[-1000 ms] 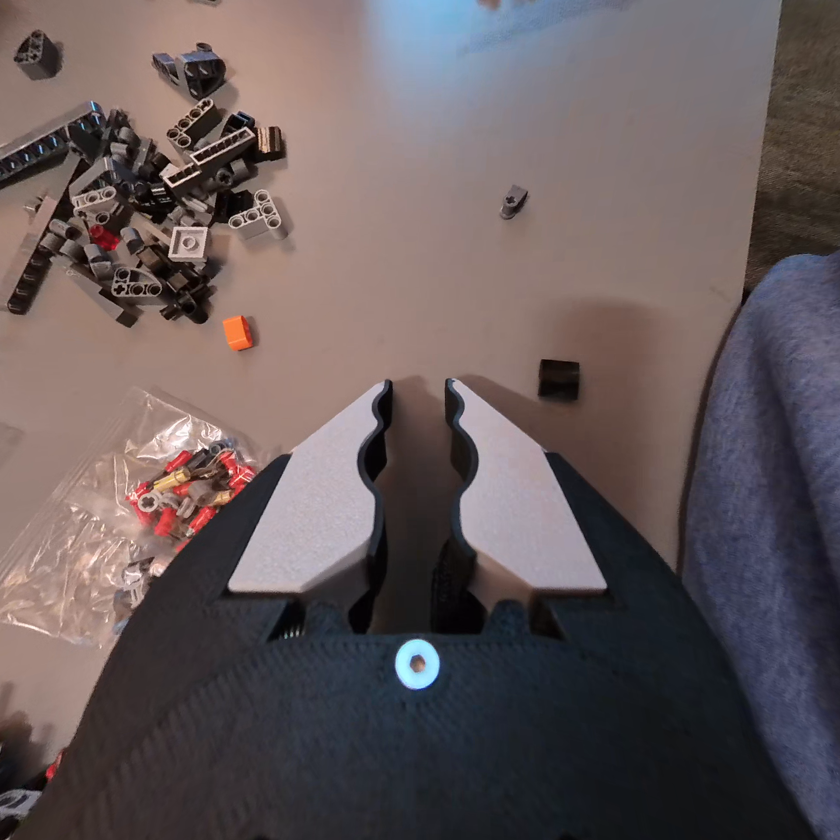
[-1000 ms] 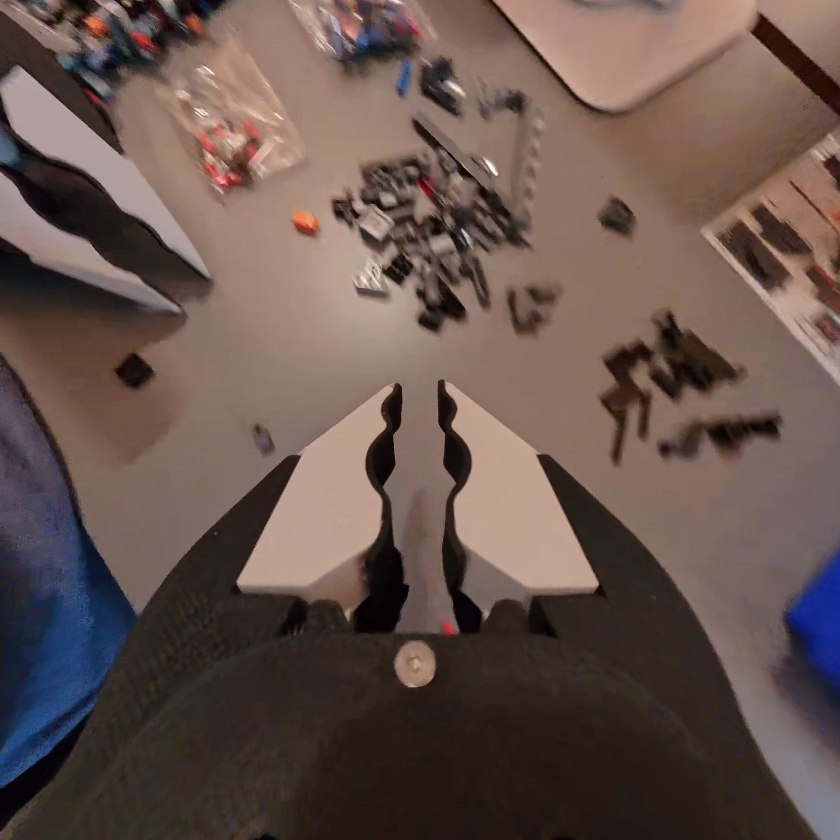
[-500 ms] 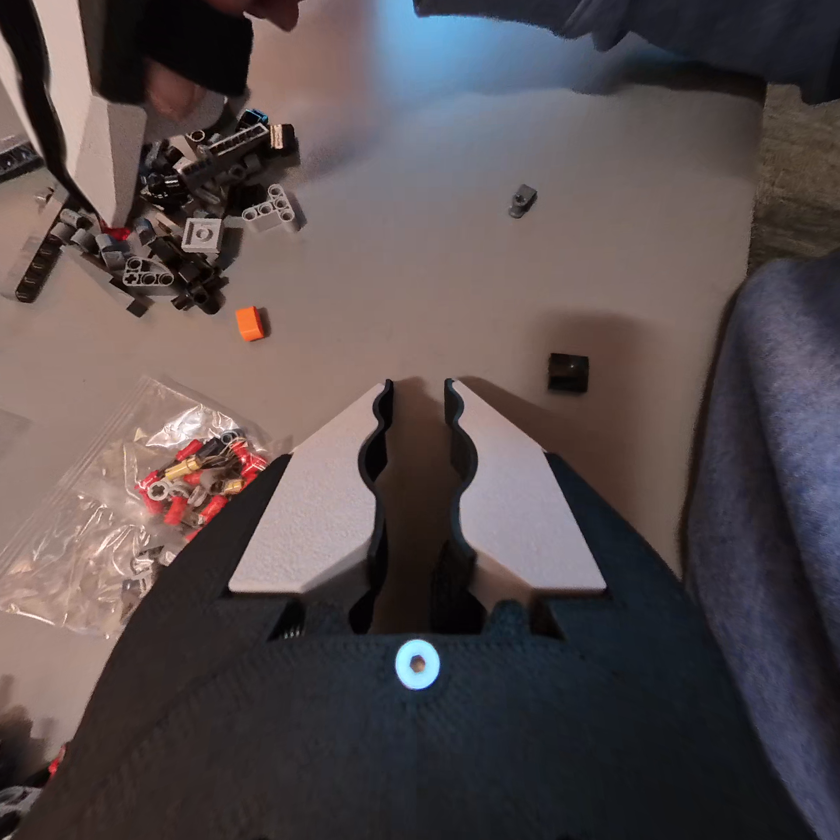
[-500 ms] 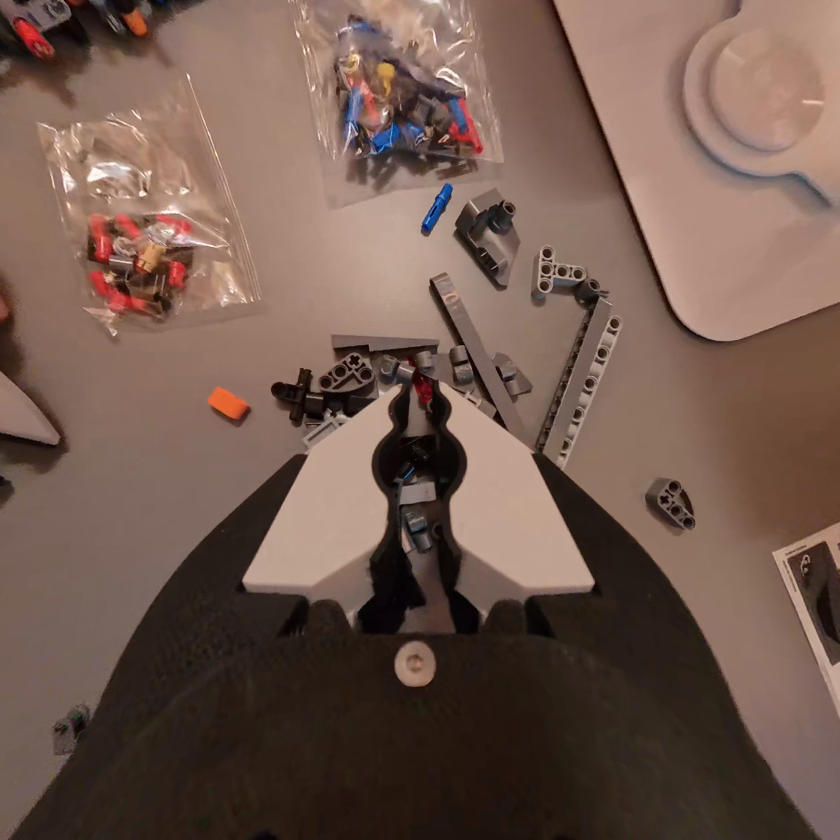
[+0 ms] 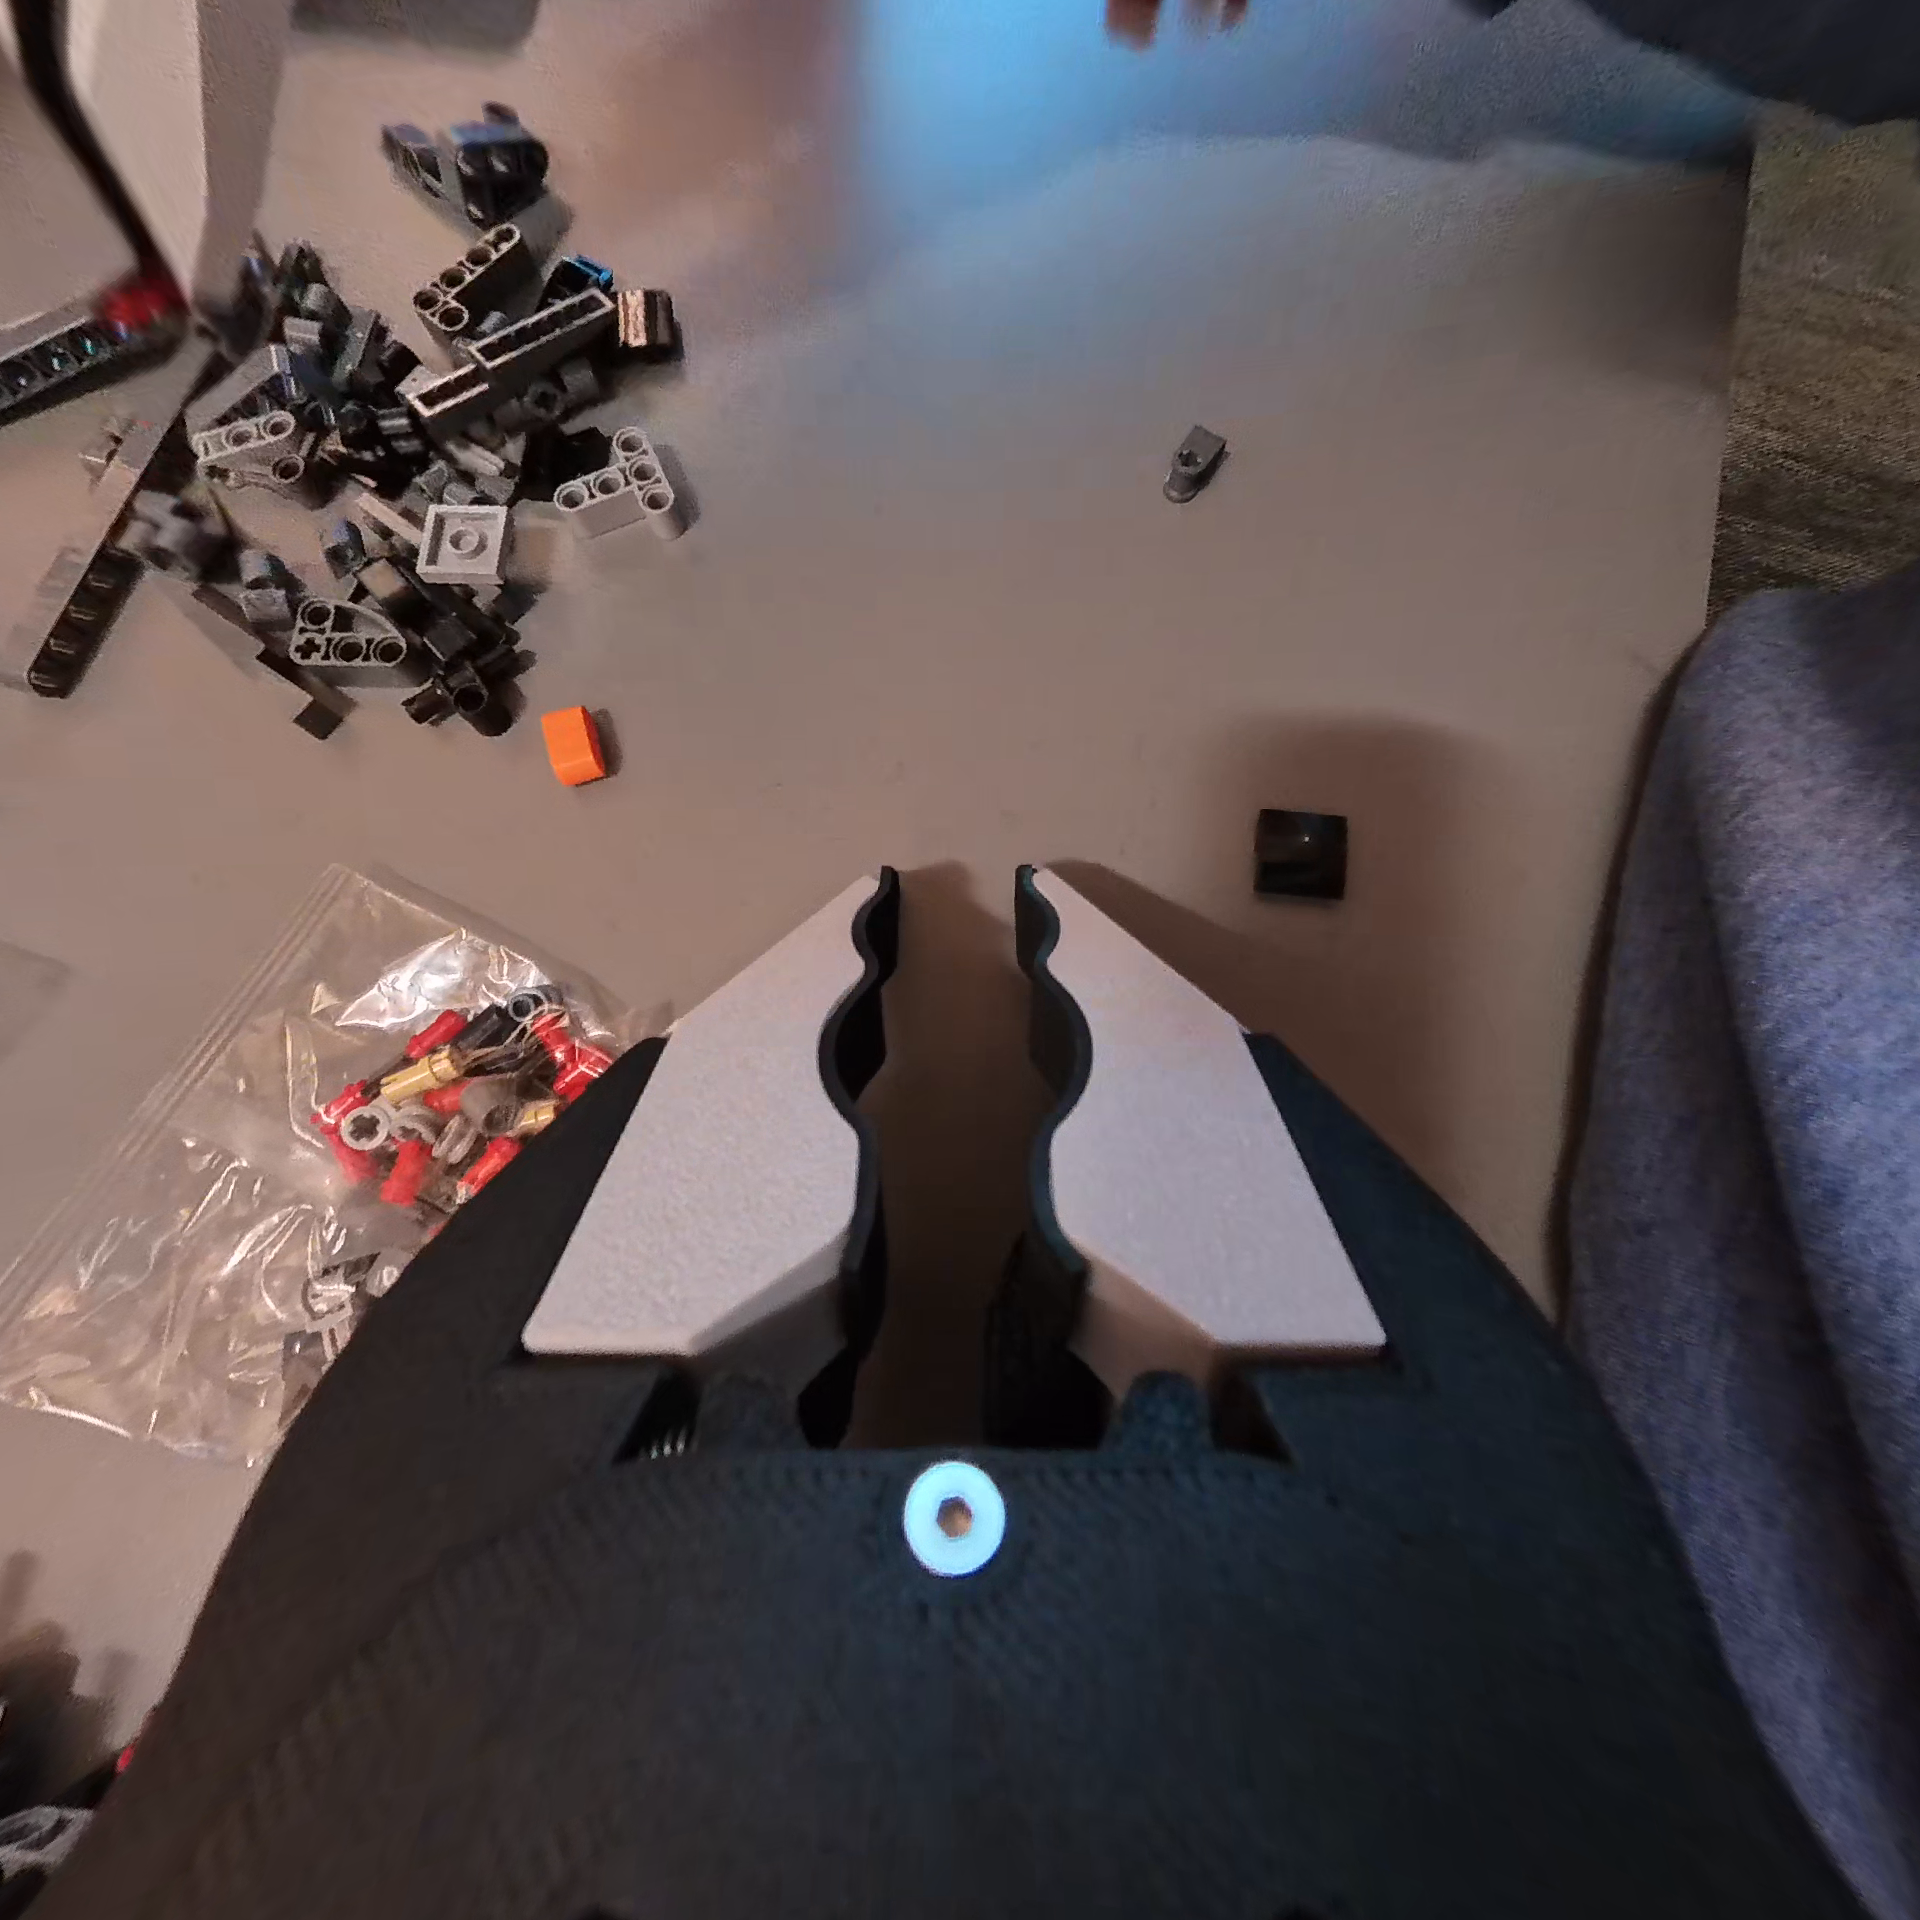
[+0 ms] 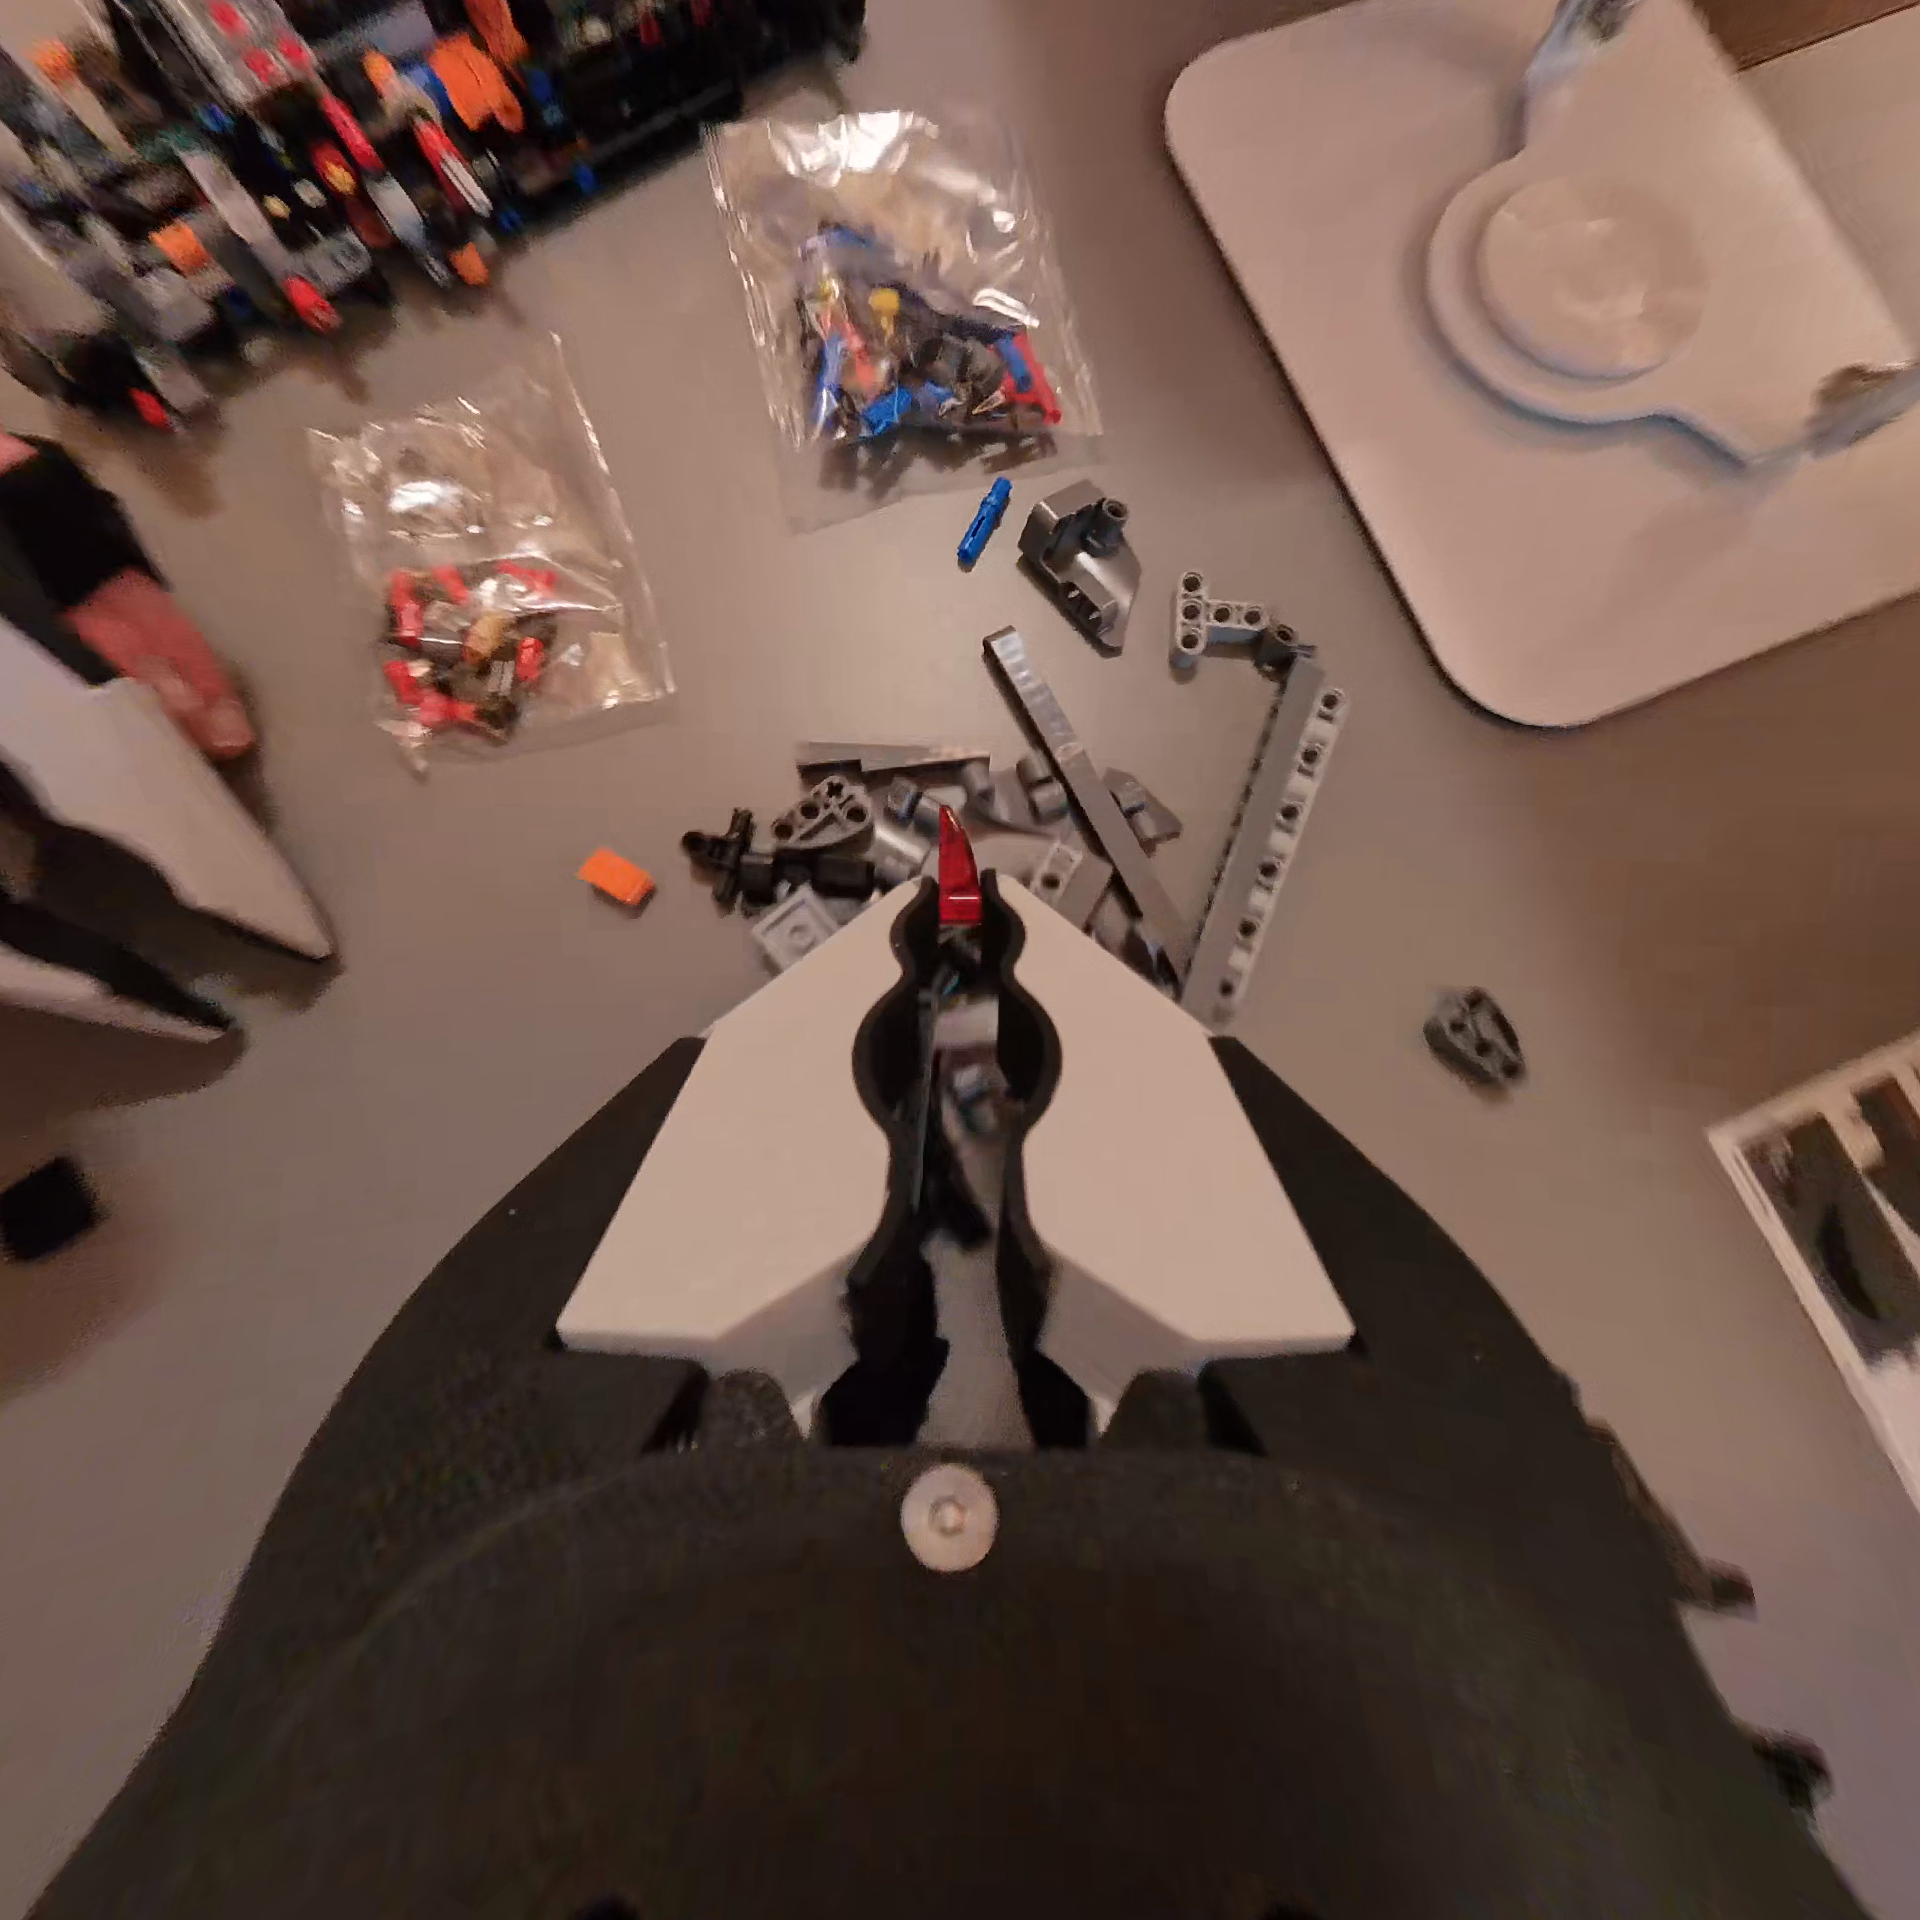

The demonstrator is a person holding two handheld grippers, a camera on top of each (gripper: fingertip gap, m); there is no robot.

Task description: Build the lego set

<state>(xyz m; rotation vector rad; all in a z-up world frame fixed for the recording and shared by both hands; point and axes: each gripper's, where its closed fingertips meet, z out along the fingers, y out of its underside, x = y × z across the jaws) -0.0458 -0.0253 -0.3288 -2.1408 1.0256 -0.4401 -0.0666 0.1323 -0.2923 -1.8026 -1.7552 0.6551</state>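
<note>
In the right wrist view my right gripper (image 6: pixel 958 891) is shut on a small red pointed piece (image 6: pixel 956 868) and holds it above the pile of grey and black lego pieces (image 6: pixel 1049 821). In the left wrist view my left gripper (image 5: pixel 956 878) is slightly open and empty, hovering over bare table. The same pile (image 5: pixel 395 468) lies at its upper left, with an orange piece (image 5: pixel 574 743) beside it. The right gripper's fingers (image 5: pixel 135 156) show at the top left corner. The left gripper (image 6: pixel 156 831) shows at the left edge of the right wrist view.
Two clear bags of small parts (image 6: pixel 488 623) (image 6: pixel 914 343), a blue pin (image 6: pixel 982 520), a white board (image 6: pixel 1558 364), an instruction sheet (image 6: pixel 1849 1195) and a parts box (image 6: pixel 312 156) surround the pile. A black piece (image 5: pixel 1299 852) and a small grey piece (image 5: pixel 1195 462) lie apart. A person's blue clothing (image 5: pixel 1766 1143) is at the right table edge. The gap from one gripper's tips to the other's is roughly 15 centimetres.
My right gripper swung to the pile, closed on the red piece and has risen with it. My left gripper has stayed almost still and open.
</note>
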